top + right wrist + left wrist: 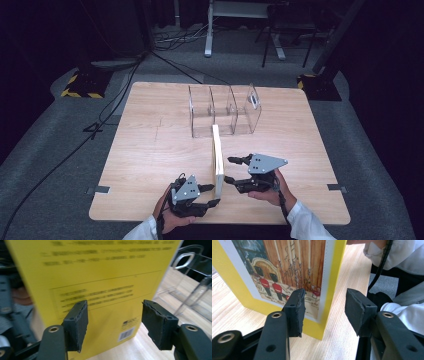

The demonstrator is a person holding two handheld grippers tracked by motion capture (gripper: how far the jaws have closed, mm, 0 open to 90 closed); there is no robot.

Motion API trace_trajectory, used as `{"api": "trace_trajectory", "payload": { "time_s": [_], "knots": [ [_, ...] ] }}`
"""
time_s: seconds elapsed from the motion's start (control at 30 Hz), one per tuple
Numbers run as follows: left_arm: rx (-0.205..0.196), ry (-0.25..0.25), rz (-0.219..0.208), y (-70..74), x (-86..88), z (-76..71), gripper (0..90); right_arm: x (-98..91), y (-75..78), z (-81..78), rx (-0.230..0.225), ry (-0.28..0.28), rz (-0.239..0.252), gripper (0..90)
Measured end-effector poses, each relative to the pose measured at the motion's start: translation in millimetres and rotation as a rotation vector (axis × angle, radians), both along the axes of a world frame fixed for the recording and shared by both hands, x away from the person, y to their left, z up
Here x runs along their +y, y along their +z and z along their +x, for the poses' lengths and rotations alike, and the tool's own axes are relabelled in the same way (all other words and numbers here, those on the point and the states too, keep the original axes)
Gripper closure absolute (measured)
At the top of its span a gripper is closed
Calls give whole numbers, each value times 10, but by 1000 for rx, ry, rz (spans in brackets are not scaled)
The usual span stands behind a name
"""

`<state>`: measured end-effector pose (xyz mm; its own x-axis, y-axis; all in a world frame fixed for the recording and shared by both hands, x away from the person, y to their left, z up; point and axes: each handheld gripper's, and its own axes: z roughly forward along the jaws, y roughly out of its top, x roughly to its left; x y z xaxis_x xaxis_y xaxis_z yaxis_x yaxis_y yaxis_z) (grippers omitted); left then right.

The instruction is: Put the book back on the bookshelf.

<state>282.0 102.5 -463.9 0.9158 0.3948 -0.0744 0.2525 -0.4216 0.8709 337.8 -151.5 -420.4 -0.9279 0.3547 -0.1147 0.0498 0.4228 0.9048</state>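
A thin yellow book (217, 155) stands upright on its lower edge on the wooden table (150, 150), seen edge-on between my two grippers. My left gripper (214, 194) is open at its left, jaw tips right at the cover. In the left gripper view the picture cover (287, 270) with red-coated guards is close ahead; its near corner sits between the spread jaws of this gripper (324, 312), and no pad presses it. My right gripper (229, 170) is open on the other side, its tips by the book. Its view faces the yellow back cover (105, 277) with a barcode, the gripper (115, 320) wide apart.
A clear plastic file rack (222, 112) with several upright dividers stands behind the book at the table's middle back, also in the right gripper view as the rack (190, 277). White sleeves (402, 255) lie near the front edge. Cables and black stands (82, 82) occupy the floor.
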Motion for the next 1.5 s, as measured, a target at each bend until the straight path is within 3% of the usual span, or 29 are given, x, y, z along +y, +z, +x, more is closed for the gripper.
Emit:
{"api": "trace_trajectory", "payload": {
  "time_s": [0.17, 0.33, 0.53, 0.67, 0.8, 0.83, 0.9, 1.03, 1.17, 1.23, 1.37, 1.5],
  "knots": [
    [9, -12, 10, -62, -20, 42, 538, -44, 19, -42, 13, 35, -4, 378],
    [13, 6, 17, -95, -70, 57, 458, -49, 28, -54, 15, 41, -9, 375],
    [-22, 94, 25, -71, -202, 49, 234, -21, -8, -47, 18, 28, -11, 372],
    [-30, 166, 23, -86, -258, 69, 220, 9, -15, -49, 14, 25, -9, 371],
    [-40, 228, 27, -100, -282, 93, 254, 43, -32, -41, 15, 23, -9, 369],
    [-43, 239, 26, -103, -274, 101, 307, 46, -35, -38, 17, 22, -7, 369],
    [-34, 227, 14, -107, -250, 101, 338, 44, -39, -28, 15, 17, -10, 369],
    [-39, 209, 10, -98, -206, 96, 496, 1, -35, 12, 22, 1, -1, 366],
    [-43, 241, -5, -76, -98, 131, 660, -46, -28, 50, 22, -18, 5, 362],
    [-53, 246, 11, -73, -33, 159, 726, -85, -26, 67, 15, -33, 8, 361],
    [-40, 223, 3, -84, 76, 219, 753, -181, -25, 117, 19, -65, 19, 359],
    [-10, 169, -21, -98, 187, 274, 755, -305, -26, 174, 21, -97, 20, 352]
  ]
}}
